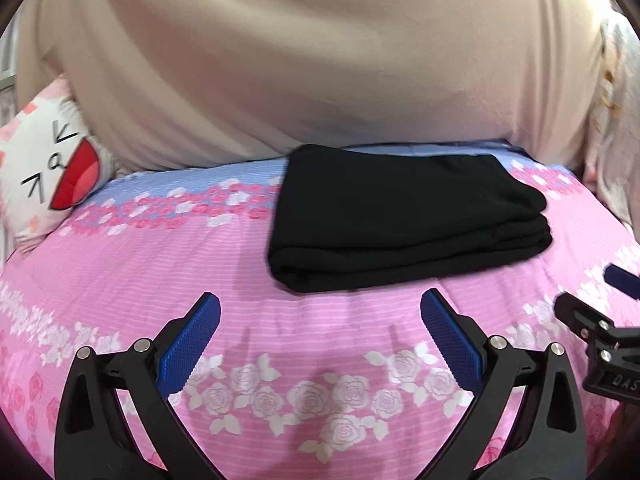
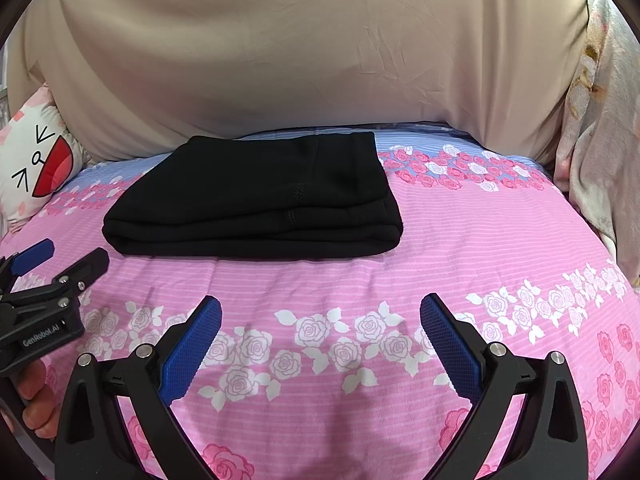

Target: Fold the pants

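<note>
Here, in the left wrist view, the left gripper [image 1: 320, 332] hangs spread and empty over the bed [image 1: 120, 288]; the folded black pants [image 1: 404, 220] lie just beyond, to its far right, long axis left-to-right. In the right wrist view, the right gripper [image 2: 320, 332], also spread and empty, has the pants [image 2: 256, 200] far-left of it. Neither looks clearly nearer.

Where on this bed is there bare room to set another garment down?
Free: the pink sheet right of the folded pants, and the strip between the pants and both open grippers, left and right. Tighter at the far left, near the cartoon pillow.
</note>
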Tool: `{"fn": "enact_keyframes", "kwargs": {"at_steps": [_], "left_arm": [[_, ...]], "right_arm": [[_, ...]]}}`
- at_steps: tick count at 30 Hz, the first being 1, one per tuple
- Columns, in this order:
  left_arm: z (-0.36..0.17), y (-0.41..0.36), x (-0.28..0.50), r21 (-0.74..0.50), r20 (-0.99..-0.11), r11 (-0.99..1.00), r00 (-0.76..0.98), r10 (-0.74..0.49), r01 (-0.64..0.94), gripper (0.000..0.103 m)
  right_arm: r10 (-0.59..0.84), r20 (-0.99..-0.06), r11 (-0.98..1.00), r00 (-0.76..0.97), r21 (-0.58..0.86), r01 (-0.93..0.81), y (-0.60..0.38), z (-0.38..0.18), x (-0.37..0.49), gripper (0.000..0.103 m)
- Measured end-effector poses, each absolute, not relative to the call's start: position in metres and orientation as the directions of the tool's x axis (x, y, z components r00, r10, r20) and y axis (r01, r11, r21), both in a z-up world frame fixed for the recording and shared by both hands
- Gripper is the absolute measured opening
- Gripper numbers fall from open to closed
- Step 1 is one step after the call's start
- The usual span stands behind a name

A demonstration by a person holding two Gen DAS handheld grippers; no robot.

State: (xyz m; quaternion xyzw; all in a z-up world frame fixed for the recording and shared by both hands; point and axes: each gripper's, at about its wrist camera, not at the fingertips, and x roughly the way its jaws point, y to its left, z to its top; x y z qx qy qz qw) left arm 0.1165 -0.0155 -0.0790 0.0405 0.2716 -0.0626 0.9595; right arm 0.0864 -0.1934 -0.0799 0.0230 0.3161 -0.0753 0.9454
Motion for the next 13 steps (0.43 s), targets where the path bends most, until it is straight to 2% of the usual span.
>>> {"fn": "enact_keyframes", "kwargs": {"at_steps": [7,13], "left_arm": [[-0.085,-0.001,0.129,-0.011,-0.577,0.997,0.814,-0.068,0.075,0.098],[-0.079,-0.005,0.116,0.016,-0.523,0.995,0.849,-0.072,0.095,0.098]], "right_arm": [[-0.131,-0.600,0.987,0.789,-0.002,0.163,-0.194,-0.079,0.085,0.098],[-0.142,-0.590,0.985,0.795,-0.002,0.175,-0.196,-0.079,0.080,0.098]]}}
